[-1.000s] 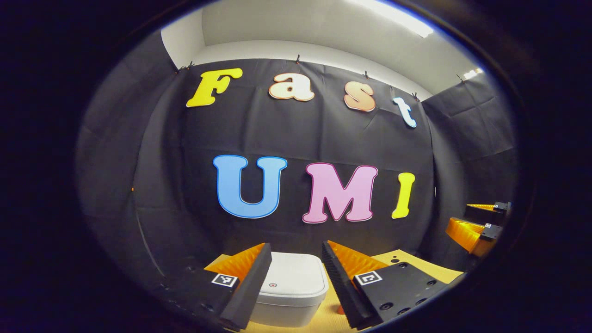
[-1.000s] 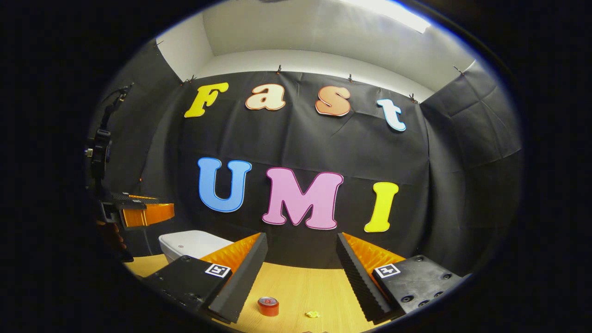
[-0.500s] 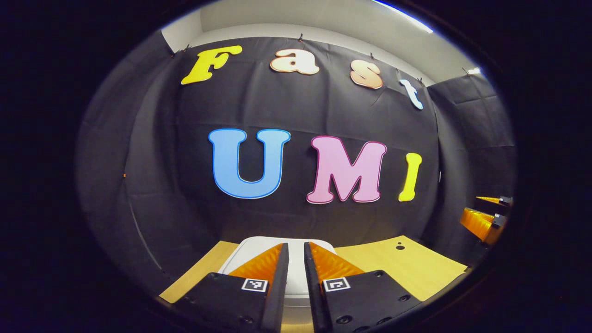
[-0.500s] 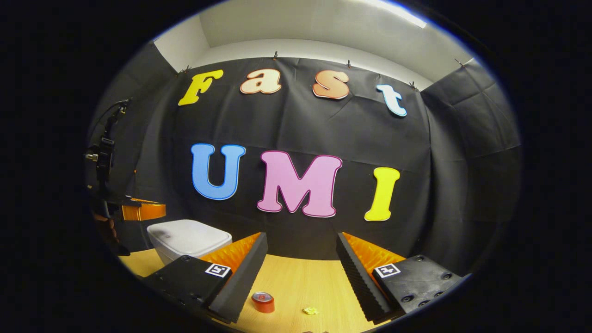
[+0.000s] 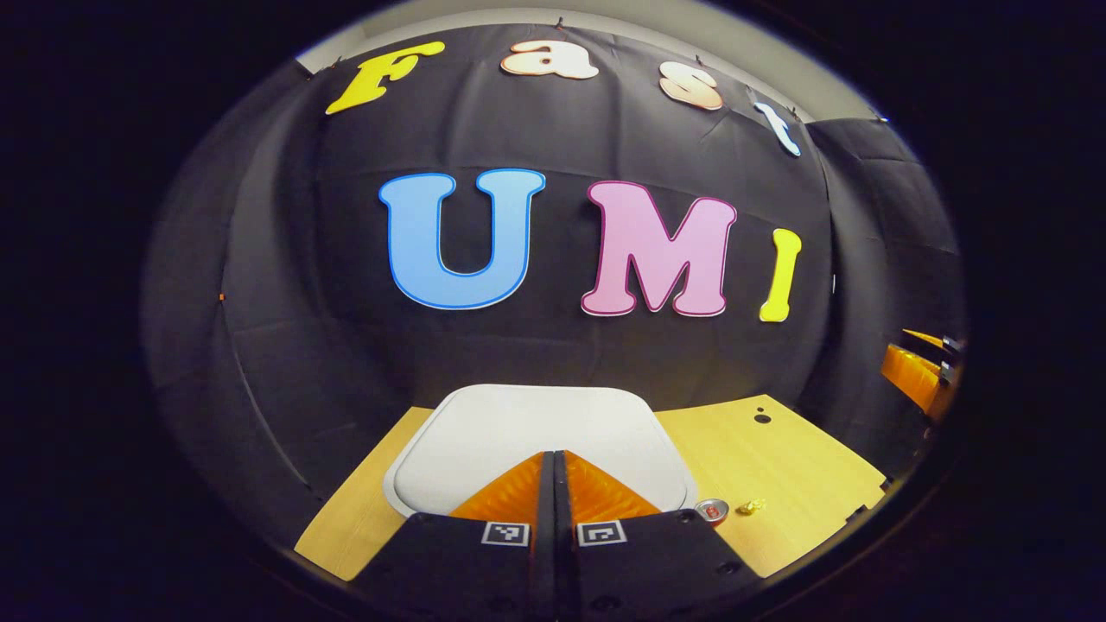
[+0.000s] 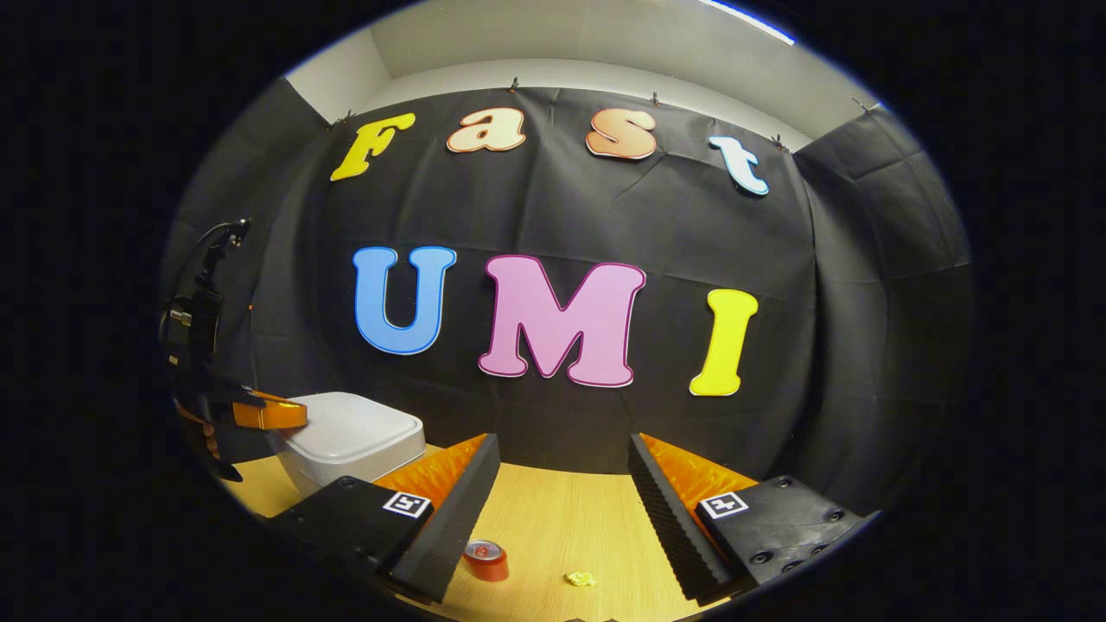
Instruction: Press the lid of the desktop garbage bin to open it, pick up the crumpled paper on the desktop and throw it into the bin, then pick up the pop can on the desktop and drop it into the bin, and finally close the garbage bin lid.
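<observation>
The garbage bin (image 5: 536, 432) is white, squarish with rounded corners, and its flat lid is down. It stands at the far left of the wooden desktop (image 5: 778, 466), close to the black cloth wall (image 5: 553, 345). In the left gripper view the left gripper (image 5: 554, 462) sits over the lid's near edge, its 2 fingers brought together with barely a slit between them and nothing held; whether the tips touch the lid cannot be told.

The pop can (image 6: 486, 559) is red, short and upright, its silver top showing, just right of the right gripper's left finger. The crumpled paper (image 6: 580, 578) is a small yellow wad near the can, to its right. Both lie on the near part of the desktop, well apart from the bin. The right gripper (image 6: 563, 458) hangs above them with its jaws wide and empty.

No brand on the can is readable; each finger carries 1 square black-and-white marker.

The right gripper view shows the bin's side wall and the left gripper from the side, over the lid.
</observation>
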Demonstrator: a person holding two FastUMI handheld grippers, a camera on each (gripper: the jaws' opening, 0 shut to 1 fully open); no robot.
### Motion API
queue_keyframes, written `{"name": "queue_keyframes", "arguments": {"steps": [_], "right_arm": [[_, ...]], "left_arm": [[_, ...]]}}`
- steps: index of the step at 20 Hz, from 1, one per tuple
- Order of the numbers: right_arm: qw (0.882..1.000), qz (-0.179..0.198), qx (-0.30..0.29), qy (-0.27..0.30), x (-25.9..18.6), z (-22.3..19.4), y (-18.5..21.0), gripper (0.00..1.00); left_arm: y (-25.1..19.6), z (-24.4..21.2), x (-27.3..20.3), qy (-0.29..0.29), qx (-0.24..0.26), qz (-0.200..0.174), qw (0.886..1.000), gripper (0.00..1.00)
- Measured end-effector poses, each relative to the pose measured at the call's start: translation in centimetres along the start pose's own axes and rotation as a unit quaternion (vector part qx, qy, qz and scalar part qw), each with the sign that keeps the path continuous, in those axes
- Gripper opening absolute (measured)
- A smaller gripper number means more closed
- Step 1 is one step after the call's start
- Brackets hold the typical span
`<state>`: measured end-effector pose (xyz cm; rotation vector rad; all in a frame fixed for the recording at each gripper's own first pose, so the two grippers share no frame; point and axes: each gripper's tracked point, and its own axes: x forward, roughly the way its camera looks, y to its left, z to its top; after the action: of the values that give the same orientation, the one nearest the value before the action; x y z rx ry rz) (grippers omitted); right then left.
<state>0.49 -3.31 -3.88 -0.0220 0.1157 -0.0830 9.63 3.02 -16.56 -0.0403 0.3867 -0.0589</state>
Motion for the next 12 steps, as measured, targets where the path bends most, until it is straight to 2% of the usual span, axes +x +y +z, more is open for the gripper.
{"name": "queue_keyframes", "arguments": {"steps": [5,7,10,12], "right_arm": [[1.0,-0.001,-0.005,0.004,0.1,-0.2,-0.1,0.96],[1.0,0.001,-0.009,0.009,-0.1,-0.4,-0.2,0.96],[1.0,-0.003,0.004,0.013,-0.6,-0.6,-0.2,0.96],[1.0,-0.002,0.003,0.022,-0.4,-1.0,0.2,0.96]], "left_arm": [[-0.3,-0.5,0.0,-0.035,0.051,-0.012,0.998,0.07],[-0.1,-0.7,-0.1,-0.038,0.034,-0.01,0.999,0.06],[0.0,-0.8,0.1,-0.032,-0.014,-0.031,0.999,0.07],[-0.2,-0.1,0.3,-0.033,-0.008,-0.035,0.999,0.07]]}}
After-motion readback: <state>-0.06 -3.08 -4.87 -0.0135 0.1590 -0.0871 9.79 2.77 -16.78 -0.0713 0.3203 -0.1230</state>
